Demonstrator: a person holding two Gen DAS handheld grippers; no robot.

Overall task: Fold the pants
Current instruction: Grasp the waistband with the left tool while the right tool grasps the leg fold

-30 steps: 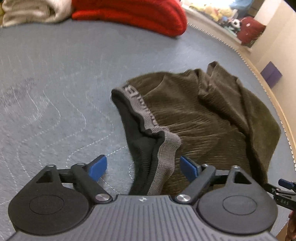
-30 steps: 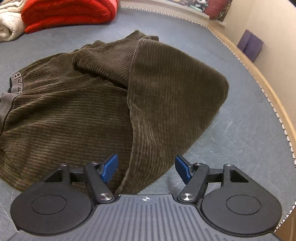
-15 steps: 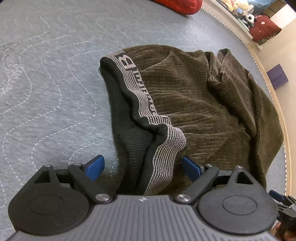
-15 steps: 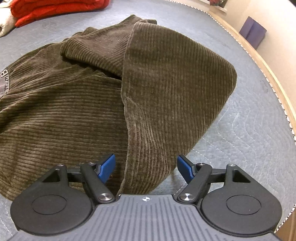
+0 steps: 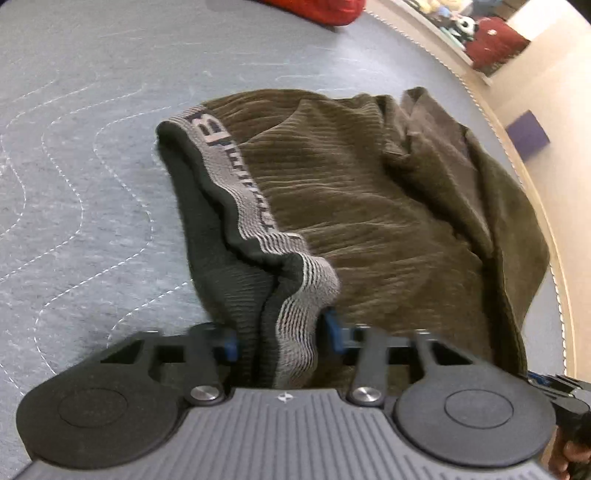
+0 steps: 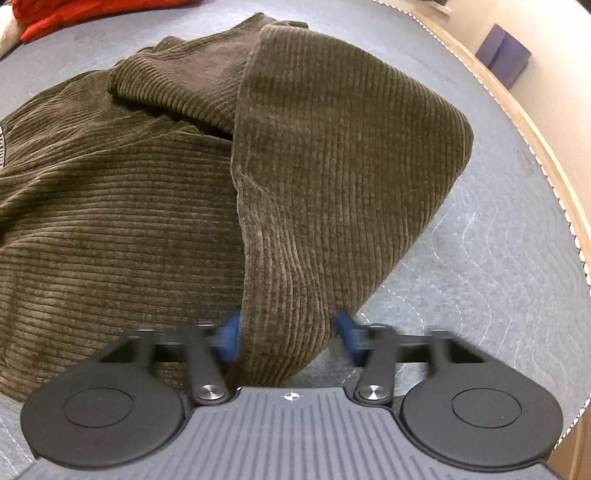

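Note:
Dark olive corduroy pants (image 5: pixel 369 206) lie crumpled on a grey quilted pad (image 5: pixel 74 184). The grey striped waistband (image 5: pixel 236 177) runs down into my left gripper (image 5: pixel 280 332), whose jaws are closing, and both blue pads meet the bunched band. In the right wrist view a folded-over flap of the pants (image 6: pixel 332 129) hangs down into my right gripper (image 6: pixel 288 332). Its jaws are closing too, blurred by the motion, with the cloth gathered tight between them.
Red folded cloth (image 5: pixel 325 11) lies at the pad's far edge, also seen as red cloth (image 6: pixel 55 18) at top left. The pad's stitched rim (image 6: pixel 546 158) curves along the right. A purple box (image 6: pixel 502 51) stands beyond it. A hand (image 5: pixel 569 454) shows at bottom right.
Both grippers dropped closer to the pants, then their jaws swung in from wide open onto the cloth: the left on the waistband, the right on the corduroy flap.

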